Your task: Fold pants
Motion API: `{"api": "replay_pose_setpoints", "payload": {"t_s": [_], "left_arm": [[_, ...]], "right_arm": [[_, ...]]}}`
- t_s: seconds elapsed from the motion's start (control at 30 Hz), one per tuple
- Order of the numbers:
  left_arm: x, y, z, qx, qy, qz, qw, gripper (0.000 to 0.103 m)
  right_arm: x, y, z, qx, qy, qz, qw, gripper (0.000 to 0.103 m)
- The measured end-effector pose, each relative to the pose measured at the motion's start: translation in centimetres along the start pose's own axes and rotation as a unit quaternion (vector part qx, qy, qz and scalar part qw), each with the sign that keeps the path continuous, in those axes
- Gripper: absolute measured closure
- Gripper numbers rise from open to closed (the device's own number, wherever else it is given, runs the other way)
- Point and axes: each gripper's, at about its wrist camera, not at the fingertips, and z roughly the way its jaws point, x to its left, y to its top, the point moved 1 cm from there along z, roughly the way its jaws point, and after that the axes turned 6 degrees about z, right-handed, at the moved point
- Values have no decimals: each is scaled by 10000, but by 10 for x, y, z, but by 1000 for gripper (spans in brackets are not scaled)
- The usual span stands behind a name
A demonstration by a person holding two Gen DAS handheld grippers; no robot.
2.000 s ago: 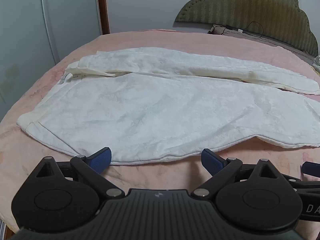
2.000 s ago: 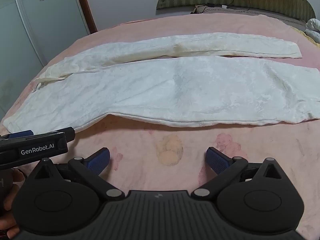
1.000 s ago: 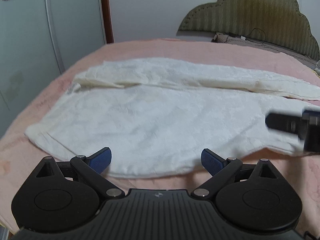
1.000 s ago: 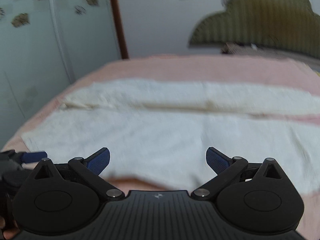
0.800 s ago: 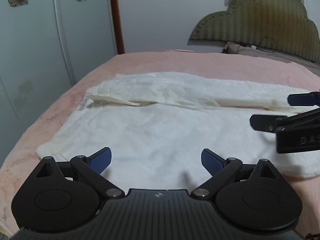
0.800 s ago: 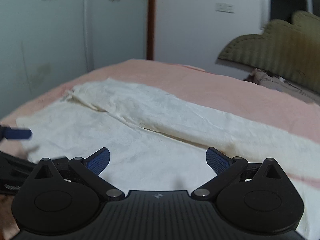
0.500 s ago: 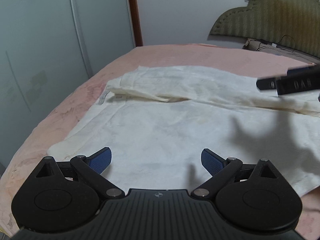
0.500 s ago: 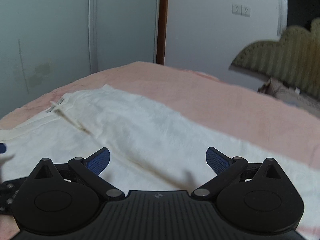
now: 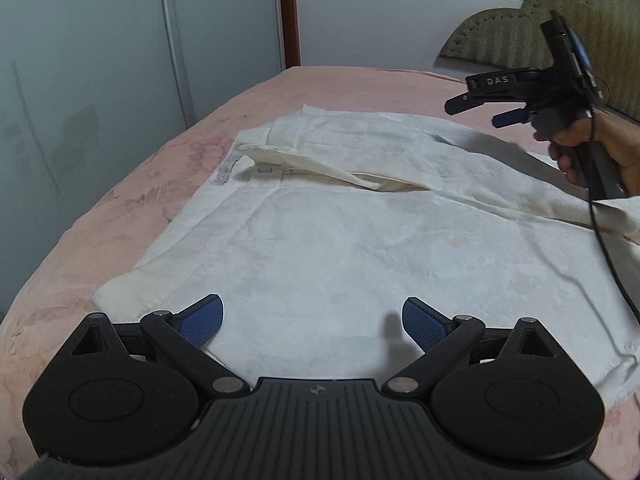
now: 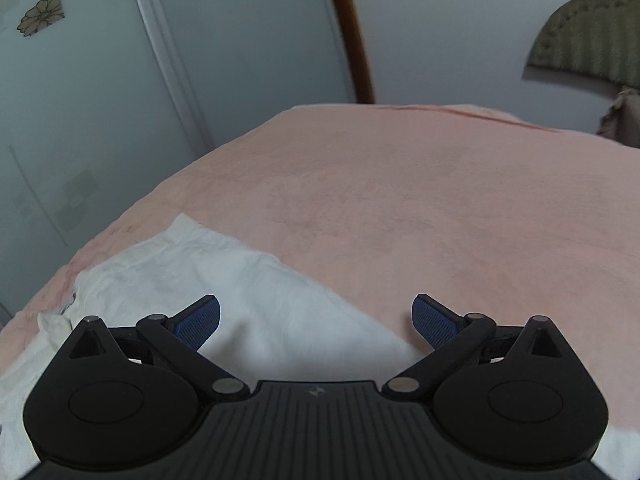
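Note:
White pants (image 9: 340, 240) lie spread flat on a pink bed, waistband at the left, the two legs running off to the right. My left gripper (image 9: 312, 318) is open, low over the near leg by the waist end, holding nothing. In the left wrist view my right gripper (image 9: 486, 110) hovers above the far leg, held by a hand (image 9: 600, 148). Its own view shows it open (image 10: 316, 318) over the far edge of the pants (image 10: 248, 292), with nothing between its blue pads.
The pink bed cover (image 10: 420, 208) stretches beyond the pants toward the far side. Pale wardrobe doors (image 9: 100, 80) stand past the bed's left edge. A padded olive headboard (image 9: 520, 44) is at the right. A black cable (image 9: 608, 256) trails from the right gripper across the pants.
Both grippers have moved forward from the near bed edge over the pants and swung toward the waist end. The right one has travelled across to the far leg. Both stayed open.

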Motion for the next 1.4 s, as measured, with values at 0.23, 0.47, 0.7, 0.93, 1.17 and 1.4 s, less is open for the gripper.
{"api": "replay_pose_setpoints", "payload": {"t_s": [0.23,0.47,0.7,0.93,1.17,1.4], "left_arm": [[11,21,17,154,-17,-17,9999,5],[18,57,38,89,177,-43,9998,5],[32,121,60,-245,-268,-563,9978,5],[43,190,122,190,-1505,-1894,9701,5],[34,213,187,895,-1527,-2369,9553,22],[33,188,167,736,-1363,-2251,9619,99]], "right_arm": [[8,11,52,786,155,-568,9952,13],[44,-11,35,386,-62,-1931,9804,84],[112,-82,3,-504,-1041,-4648,8778,88],[128,-151,-11,-918,-1386,-6144,7713,88],[119,-163,-6,-1035,-1323,-6041,7790,88],[123,-164,-19,-1228,-1333,-5760,7971,66]]}}
